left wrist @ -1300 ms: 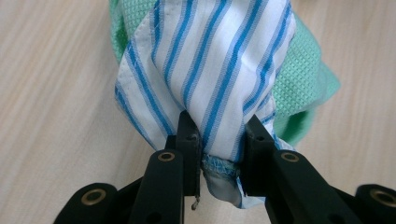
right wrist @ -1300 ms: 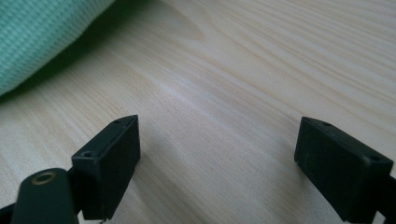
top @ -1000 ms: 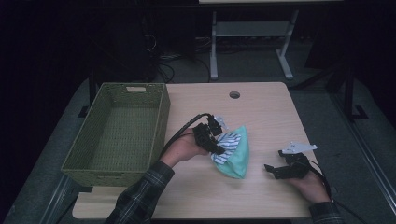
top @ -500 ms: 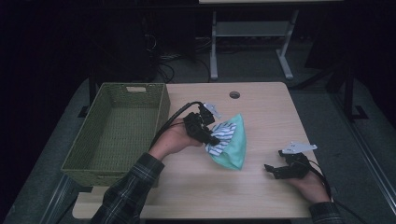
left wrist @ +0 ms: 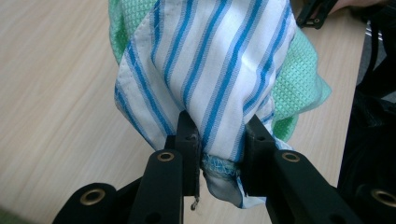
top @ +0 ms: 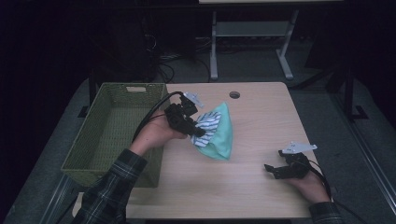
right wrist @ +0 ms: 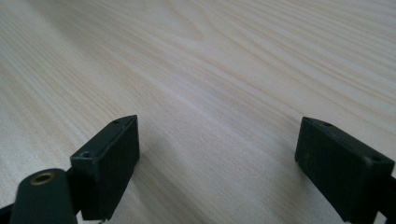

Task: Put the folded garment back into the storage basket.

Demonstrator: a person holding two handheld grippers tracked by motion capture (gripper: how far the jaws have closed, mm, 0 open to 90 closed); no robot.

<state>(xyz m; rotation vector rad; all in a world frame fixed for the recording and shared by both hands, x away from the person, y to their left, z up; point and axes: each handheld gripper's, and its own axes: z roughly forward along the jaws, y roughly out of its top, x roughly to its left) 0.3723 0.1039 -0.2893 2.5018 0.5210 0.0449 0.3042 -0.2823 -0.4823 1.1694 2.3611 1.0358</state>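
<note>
The left tongs (top: 196,132) are clenched on a striped cloth (top: 207,127), white with blue lines, and in the left gripper view the two black jaws pinch a gathered, hemmed fold of it (left wrist: 219,93) between them, a frayed bit of edge hanging below the grip. A green cloth (top: 222,135) with a waffle weave is bundled together with the striped one; it shows behind and beside the stripes (left wrist: 299,88) and hangs down from the grip in a pointed shape. In the high view the lower end of the bundle looks to rest on the bench (top: 261,116), or just over it; which, I cannot tell. The bundle sits near the middle of the bench, just to the right of a woven basket (top: 114,133) that stands at the bench's left edge. The left hand (top: 156,135), in a plaid sleeve, is over the basket's right rim. The right tongs (top: 275,170) are well apart from the cloths, low at the near right part of the bench, held by the right hand (top: 306,182). In the right gripper view their jaws stand wide and released, with bare wood (right wrist: 224,84) between them, gripping nothing. A small round hole (top: 234,94) lies in the bench near its far edge.
</note>
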